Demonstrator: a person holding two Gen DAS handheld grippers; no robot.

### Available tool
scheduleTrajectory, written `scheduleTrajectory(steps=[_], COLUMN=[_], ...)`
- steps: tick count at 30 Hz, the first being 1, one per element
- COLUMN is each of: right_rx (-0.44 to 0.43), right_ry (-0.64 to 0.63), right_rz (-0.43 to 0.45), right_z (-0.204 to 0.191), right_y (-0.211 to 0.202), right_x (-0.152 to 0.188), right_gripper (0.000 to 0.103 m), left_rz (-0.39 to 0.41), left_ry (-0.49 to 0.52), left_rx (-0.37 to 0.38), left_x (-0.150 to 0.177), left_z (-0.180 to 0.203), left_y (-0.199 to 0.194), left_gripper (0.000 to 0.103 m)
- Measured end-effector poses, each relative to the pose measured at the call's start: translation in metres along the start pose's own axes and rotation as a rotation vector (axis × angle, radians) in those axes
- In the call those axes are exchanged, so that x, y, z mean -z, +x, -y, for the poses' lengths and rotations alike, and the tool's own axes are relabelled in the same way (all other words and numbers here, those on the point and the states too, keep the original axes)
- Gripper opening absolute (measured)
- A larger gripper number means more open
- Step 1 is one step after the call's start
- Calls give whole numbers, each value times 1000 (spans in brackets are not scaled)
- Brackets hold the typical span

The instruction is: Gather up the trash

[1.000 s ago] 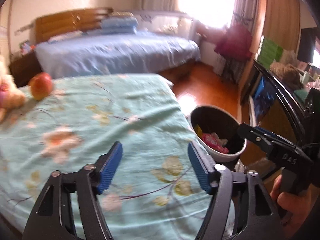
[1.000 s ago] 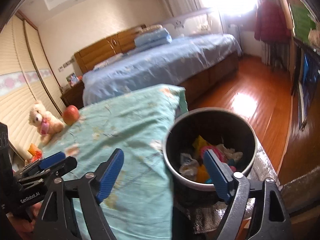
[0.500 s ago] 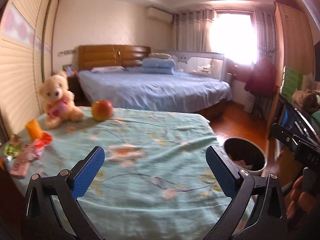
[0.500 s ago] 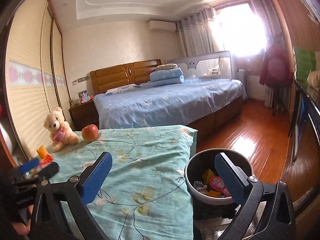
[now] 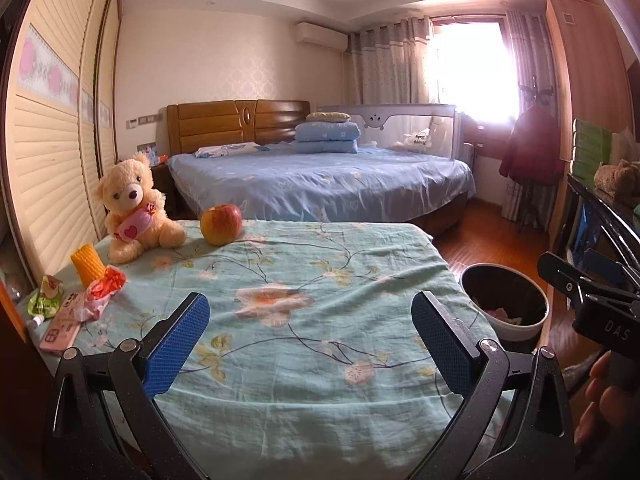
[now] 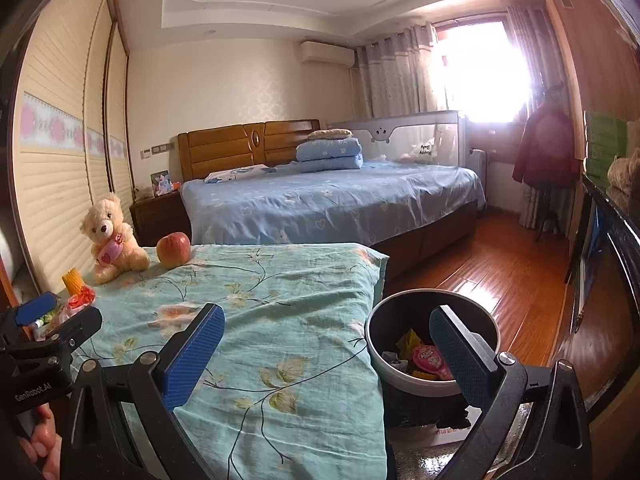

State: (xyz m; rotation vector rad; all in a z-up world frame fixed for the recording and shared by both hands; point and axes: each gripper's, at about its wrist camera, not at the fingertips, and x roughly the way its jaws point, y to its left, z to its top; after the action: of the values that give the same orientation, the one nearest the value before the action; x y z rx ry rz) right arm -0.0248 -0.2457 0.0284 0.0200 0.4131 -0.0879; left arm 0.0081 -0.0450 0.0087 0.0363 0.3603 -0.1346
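A: Where's the trash?
B: Crumpled red-and-white wrapper (image 5: 102, 294) lies at the floral sheet's (image 5: 320, 280) left edge, beside the yellow corn toy (image 5: 88, 264).
A: Grippers?
B: Left gripper (image 5: 310, 344) and right gripper (image 6: 326, 354) just opened wide, both empty.

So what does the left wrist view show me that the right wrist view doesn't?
Only the left wrist view: the pink packet and green pouch at the cloth's left edge, clear of any gripper. Only the right wrist view: the bin's contents, a pink wrapper and yellow scraps. Both: teddy, apple, corn, red wrapper, bin, and open, empty left gripper and right gripper.
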Motion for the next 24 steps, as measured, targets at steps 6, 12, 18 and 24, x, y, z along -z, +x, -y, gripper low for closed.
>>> scheduleTrajectory(steps=[6,12,18,24], right_rx=[-11,-14,-13,-20], right_ry=[-11,-13,-15,-15], right_rz=[-9,-15,-15,-23], right_z=[-3,-4,-5,-7], right_y=[2,2,2,2], right_x=[3,4,4,6], right_gripper=[103,103,103,103], left_rz=[6,-4,-3,-2], left_ry=[-6,-13,-15,-16], left_rx=[0,-8,-9,-8], left_x=[-1,2,3,3], left_z=[-2,-4,-5,-5], left_y=[-2,-1,-2,-3], left_gripper=[103,103,103,103])
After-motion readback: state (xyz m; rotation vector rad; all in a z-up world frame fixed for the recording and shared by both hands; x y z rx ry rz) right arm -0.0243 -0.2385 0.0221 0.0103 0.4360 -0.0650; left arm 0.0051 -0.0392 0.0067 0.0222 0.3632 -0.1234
